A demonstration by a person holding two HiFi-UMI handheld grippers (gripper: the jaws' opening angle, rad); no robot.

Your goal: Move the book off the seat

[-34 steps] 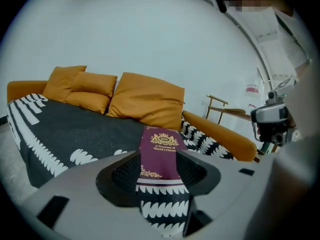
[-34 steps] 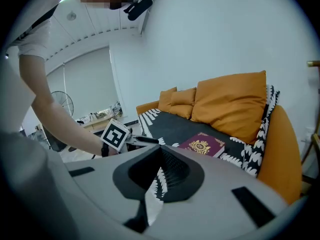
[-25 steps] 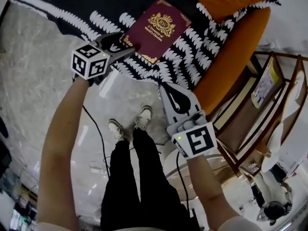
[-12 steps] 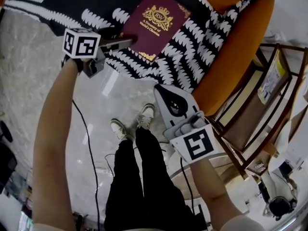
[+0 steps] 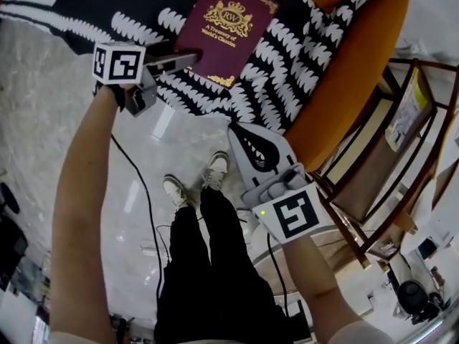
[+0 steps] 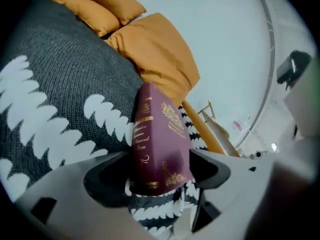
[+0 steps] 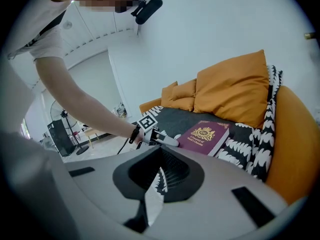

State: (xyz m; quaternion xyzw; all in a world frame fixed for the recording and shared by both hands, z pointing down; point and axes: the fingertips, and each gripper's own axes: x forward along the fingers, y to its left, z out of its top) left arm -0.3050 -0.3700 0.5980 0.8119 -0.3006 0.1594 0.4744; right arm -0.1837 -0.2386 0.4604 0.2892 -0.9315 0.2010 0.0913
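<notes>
A maroon hardback book [image 5: 226, 31] with gold lettering lies flat on the seat's black throw [image 5: 287, 70] with white leaf print. In the left gripper view the book [image 6: 160, 139] shows its spine and near end between my jaws. My left gripper [image 5: 183, 60] is at the book's near left corner; its jaws have just been opening and stand wide either side of the book, not pressing it. My right gripper [image 5: 240, 133] hangs lower right, over the floor short of the seat edge, jaws together and empty. The right gripper view shows the book [image 7: 202, 136] and the left gripper [image 7: 167, 140] beside it.
Orange cushions [image 7: 235, 86] lean at the sofa's back, and an orange arm [image 5: 344, 84] bounds the seat on the right. A wooden rack [image 5: 387, 163] stands right of that. On the marble floor below are the person's legs, shoes [image 5: 215, 170] and a black cable [image 5: 136, 185].
The left gripper has rolled, its marker cube now facing up squarely, and it has sunk closer to the book's corner with wider jaws. The right gripper has hardly moved.
</notes>
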